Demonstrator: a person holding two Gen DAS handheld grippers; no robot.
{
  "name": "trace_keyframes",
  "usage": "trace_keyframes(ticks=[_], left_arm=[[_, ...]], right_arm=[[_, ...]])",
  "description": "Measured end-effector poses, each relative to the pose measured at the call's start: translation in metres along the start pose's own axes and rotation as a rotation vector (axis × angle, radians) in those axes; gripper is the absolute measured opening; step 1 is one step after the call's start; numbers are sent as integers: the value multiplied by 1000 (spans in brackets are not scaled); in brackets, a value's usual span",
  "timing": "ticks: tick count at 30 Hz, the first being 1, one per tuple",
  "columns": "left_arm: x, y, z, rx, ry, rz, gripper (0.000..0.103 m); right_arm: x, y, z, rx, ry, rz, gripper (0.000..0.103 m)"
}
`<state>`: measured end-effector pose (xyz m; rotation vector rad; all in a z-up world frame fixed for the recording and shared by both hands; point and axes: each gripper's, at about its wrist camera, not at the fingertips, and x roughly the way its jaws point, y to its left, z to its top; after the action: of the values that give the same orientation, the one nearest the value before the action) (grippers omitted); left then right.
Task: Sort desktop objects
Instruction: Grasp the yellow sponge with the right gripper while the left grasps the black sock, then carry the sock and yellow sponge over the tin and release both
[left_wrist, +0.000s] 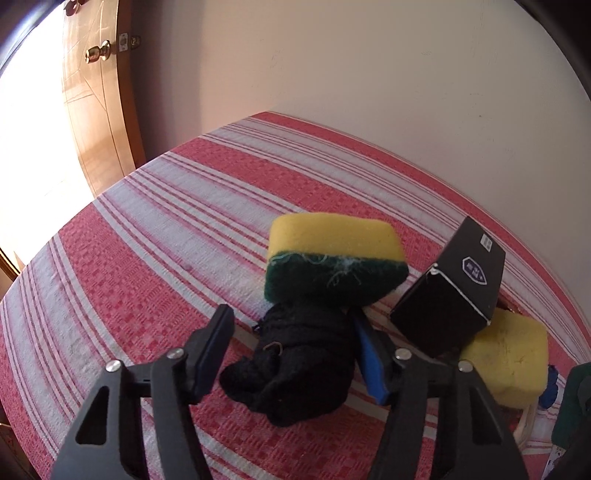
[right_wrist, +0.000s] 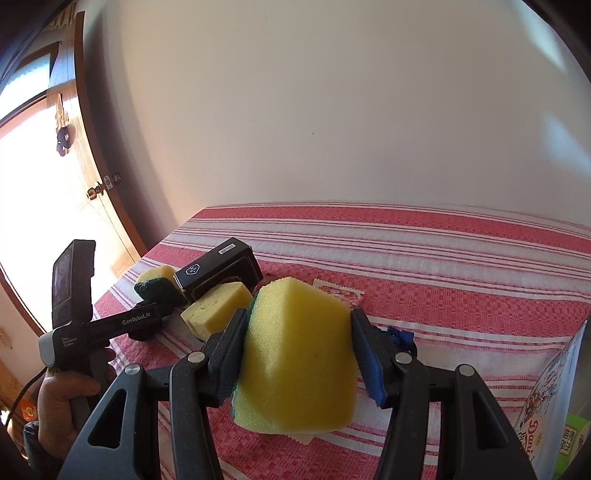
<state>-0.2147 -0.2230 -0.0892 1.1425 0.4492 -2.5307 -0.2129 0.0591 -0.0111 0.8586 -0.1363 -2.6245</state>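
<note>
My left gripper (left_wrist: 291, 321) points down at the red striped tablecloth (left_wrist: 147, 258), with a black cloth bundle (left_wrist: 295, 373) between its jaws and both pads against it. A yellow and green sponge (left_wrist: 332, 251) leans on the bundle's far end. To its right, a black box (left_wrist: 450, 288) rests tilted on a plain yellow sponge (left_wrist: 506, 354). My right gripper (right_wrist: 299, 317) is shut on another yellow sponge (right_wrist: 299, 362), its green side toward the left finger, held above the cloth. The same box (right_wrist: 221, 269) and the two sponges (right_wrist: 218, 306) lie beyond it on the left.
A hand (right_wrist: 66, 398) holds the left gripper's handle (right_wrist: 74, 339) at the lower left. A blue object (right_wrist: 400, 338) and a flowered packet (right_wrist: 340, 293) lie behind the held sponge. A printed bag (right_wrist: 554, 398) stands at the right edge. A wooden door (left_wrist: 96, 92) is far left.
</note>
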Motion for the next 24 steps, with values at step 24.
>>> trace_keyframes(ticks=[24], left_arm=[[-121,-19,-74,-49,-400,-316,51]], right_arm=[[-82,-5,-15,1,-326,-19,58]])
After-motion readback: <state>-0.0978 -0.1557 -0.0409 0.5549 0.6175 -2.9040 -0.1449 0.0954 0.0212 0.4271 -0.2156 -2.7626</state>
